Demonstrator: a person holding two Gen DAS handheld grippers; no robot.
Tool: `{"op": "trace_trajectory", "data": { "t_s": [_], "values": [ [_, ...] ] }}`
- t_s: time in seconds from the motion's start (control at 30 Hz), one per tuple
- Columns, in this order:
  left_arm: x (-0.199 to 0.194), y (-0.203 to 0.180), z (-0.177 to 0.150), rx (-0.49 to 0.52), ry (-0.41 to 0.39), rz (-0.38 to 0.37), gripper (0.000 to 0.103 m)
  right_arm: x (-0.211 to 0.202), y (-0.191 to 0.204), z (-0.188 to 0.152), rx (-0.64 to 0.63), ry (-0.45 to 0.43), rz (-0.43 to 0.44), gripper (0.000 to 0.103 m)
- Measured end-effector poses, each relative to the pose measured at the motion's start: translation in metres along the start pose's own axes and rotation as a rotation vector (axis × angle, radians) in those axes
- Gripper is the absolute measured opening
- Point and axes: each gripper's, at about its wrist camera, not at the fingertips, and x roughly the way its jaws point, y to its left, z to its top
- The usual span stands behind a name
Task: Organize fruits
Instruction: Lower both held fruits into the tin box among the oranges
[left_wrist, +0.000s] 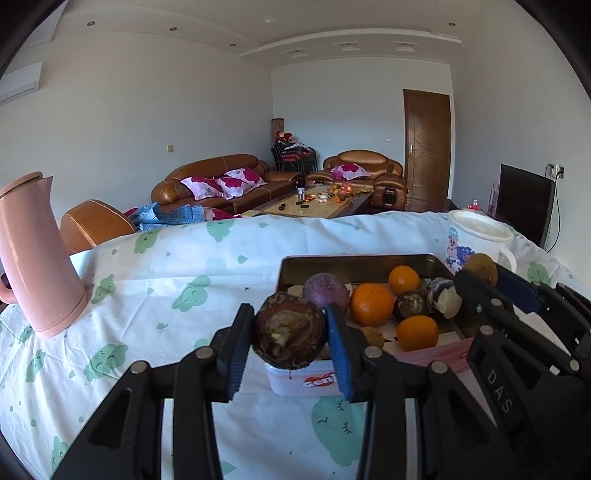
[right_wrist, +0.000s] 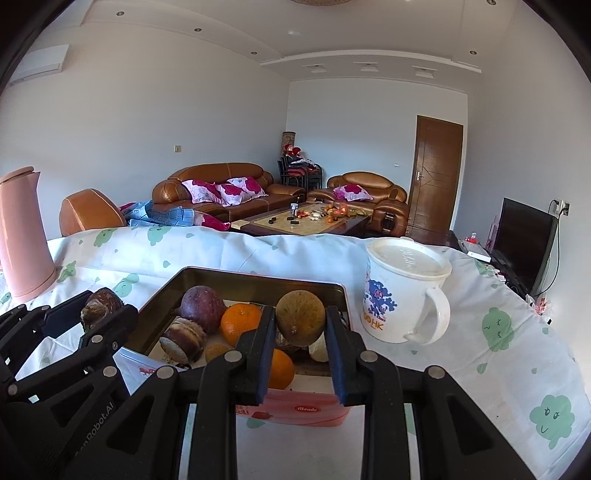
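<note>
Left tool (left_wrist: 290, 334) grips taro (left_wrist: 290, 338) over tin (left_wrist: 354, 262) rim.

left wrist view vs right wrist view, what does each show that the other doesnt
Only the left wrist view shows the dark brown fruit's pale, flaky cut face, clamped in the left gripper.

Only the right wrist view shows the whole mug, with handle and lid, and the brown-green fruit front-on in the right gripper.

Both show the tin of oranges, the pink jug and both held fruits.

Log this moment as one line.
left hand-held gripper: shut on dark root | right hand-held gripper: shut on brown fruit | both above tin
</note>
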Motion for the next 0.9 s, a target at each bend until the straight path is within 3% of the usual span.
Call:
{"op": "trace_trajectory", "data": {
  "t_s": [0.9],
  "values": [
    [0.048,-0.029,0.023,-0.018,0.027,-0.055,0.041,0.038,-0.025,0.011,0.018,0.029,-0.063,0.028]
  ]
}}
